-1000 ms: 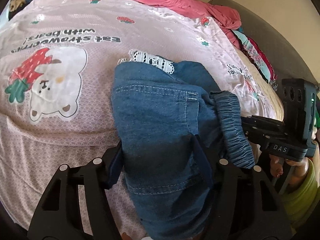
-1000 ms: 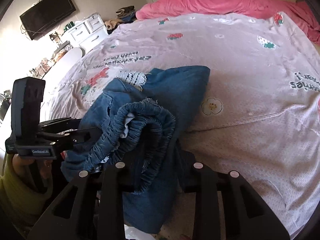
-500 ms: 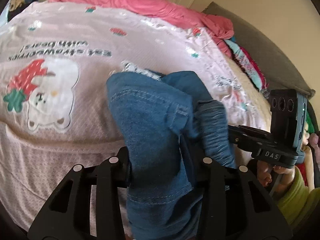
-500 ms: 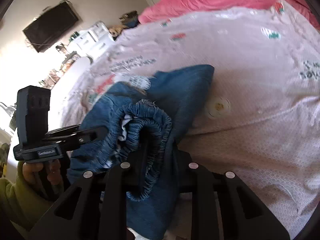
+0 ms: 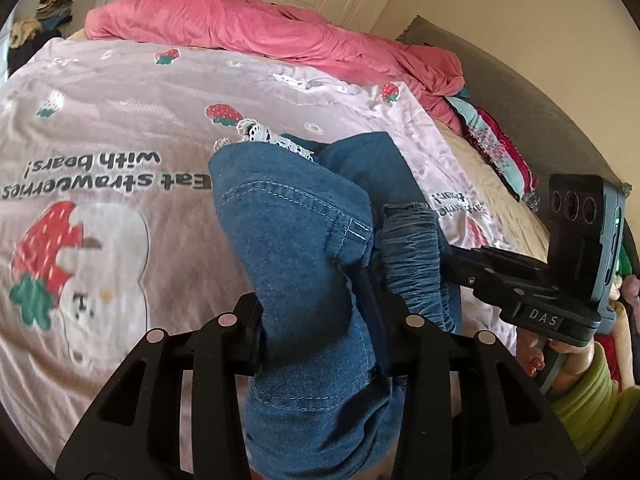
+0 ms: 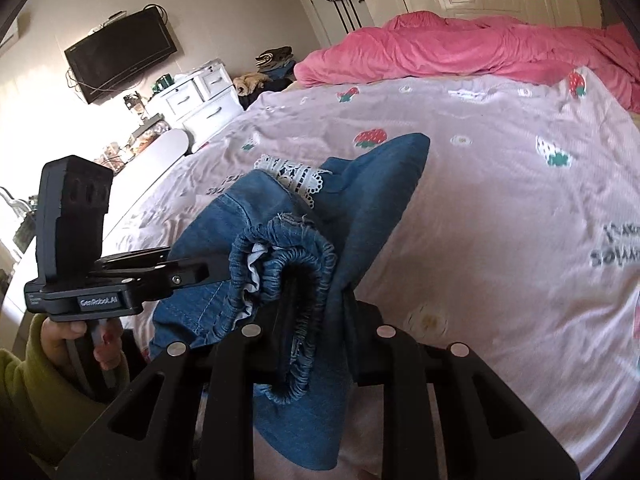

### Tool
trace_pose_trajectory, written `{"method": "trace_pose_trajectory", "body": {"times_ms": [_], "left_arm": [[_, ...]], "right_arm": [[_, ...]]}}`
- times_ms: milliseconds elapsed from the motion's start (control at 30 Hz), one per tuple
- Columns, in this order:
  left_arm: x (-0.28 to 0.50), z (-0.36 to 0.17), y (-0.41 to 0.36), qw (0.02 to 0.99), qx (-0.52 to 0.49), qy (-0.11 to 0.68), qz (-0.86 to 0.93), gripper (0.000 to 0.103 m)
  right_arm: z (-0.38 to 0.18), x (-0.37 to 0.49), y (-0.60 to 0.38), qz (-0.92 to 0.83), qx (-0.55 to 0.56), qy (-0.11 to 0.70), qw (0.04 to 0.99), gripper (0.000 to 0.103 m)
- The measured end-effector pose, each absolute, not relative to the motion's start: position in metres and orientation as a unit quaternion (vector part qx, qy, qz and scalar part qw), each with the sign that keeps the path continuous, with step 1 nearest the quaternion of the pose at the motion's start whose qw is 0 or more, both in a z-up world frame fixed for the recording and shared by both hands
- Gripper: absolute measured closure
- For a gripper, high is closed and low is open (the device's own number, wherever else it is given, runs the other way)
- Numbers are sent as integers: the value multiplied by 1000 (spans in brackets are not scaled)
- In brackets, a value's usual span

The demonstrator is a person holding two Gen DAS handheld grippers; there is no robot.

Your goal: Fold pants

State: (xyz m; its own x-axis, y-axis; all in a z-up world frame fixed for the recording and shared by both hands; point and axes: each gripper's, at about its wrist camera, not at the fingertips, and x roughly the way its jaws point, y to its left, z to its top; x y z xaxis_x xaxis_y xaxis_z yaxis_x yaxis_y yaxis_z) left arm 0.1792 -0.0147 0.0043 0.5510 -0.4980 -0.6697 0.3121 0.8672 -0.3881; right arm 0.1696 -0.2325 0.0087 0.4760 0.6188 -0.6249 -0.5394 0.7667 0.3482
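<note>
Left gripper [image 5: 316, 320] clamped on a thick bunch of denim; right gripper [image 6: 316, 320] pinched shut on the gathered elastic waistband [image 6: 296, 264]. The pants [image 5: 288, 232] hung bunched between both, lace-trimmed hem [image 6: 292, 176] resting far out on the pink strawberry-print bedspread [image 5: 120, 120].

Step judged: lifting the near end to carry it over for a fold. Next move would call for both hands travelling together toward the lace end, laying flat.

Right view alone showed the wall television [image 6: 120, 56] and white drawers [image 6: 200, 100]; left view alone the printed bear [image 5: 96, 264].
</note>
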Motion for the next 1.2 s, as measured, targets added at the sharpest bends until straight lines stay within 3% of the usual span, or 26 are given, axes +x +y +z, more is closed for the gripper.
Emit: {"method": "trace_pose_trajectory", "body": {"times_ms": [833, 1067, 1200], "left_arm": [[237, -30, -11, 870, -103, 432, -212, 68], [237, -39, -10, 868, -98, 443, -202, 57], [239, -44, -9, 866, -100, 448, -197, 51]], "right_arm": [[-25, 245, -224, 291, 42, 430, 854, 82], [-36, 249, -225, 276, 43, 448, 849, 79], [-42, 251, -225, 262, 35, 458, 849, 70]]}}
